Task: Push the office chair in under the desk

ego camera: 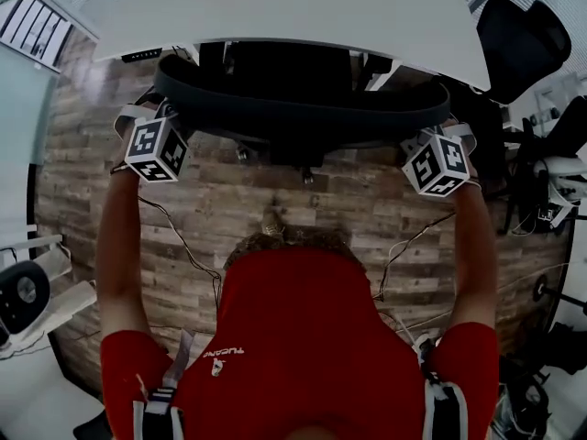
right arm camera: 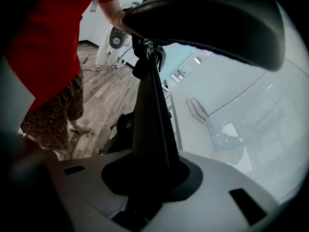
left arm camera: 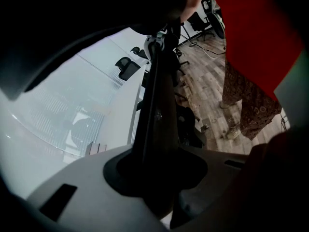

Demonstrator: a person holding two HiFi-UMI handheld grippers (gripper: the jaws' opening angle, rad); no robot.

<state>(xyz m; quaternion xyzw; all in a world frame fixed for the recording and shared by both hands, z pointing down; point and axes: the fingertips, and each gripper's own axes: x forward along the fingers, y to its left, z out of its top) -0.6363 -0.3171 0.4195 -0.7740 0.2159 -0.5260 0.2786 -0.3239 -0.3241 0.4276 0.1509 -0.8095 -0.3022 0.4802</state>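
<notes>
Black office chair clamped by left tool and right tool at desk.

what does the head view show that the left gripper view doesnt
Only the head view: the desk's top, the left marker cube and the right marker cube. Only the left gripper view: the person's patterned trousers and a shoe. Both: the dark chair back, the red shirt, the wood floor.
</notes>
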